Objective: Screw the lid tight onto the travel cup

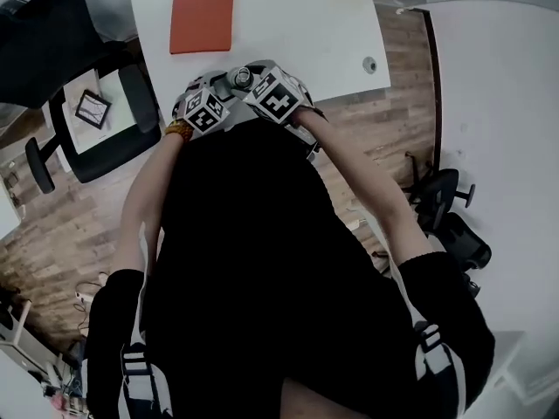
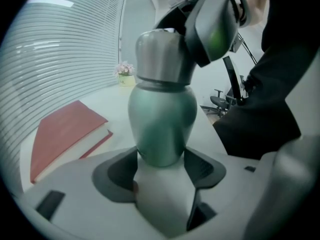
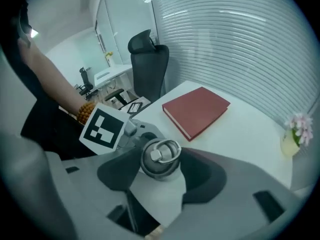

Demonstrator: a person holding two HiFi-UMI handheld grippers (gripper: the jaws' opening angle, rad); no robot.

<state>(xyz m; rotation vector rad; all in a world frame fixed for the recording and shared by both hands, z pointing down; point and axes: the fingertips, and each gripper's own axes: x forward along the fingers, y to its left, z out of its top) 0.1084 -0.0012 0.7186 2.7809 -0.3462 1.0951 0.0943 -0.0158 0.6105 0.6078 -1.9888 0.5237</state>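
A green travel cup stands upright between the pads of my left gripper, which is shut on its lower body. On top sits its silver lid. Seen from above, the lid has a metal ring on top and sits between the pads of my right gripper, which is shut on it. One right finger shows against the lid's side. In the head view both grippers meet near the table's front edge, the left and the right, with the lid between their marker cubes.
A red book lies on the white table beyond the cup. A small vase of flowers stands at the far edge. A black office chair is left of the table and another is on the right.
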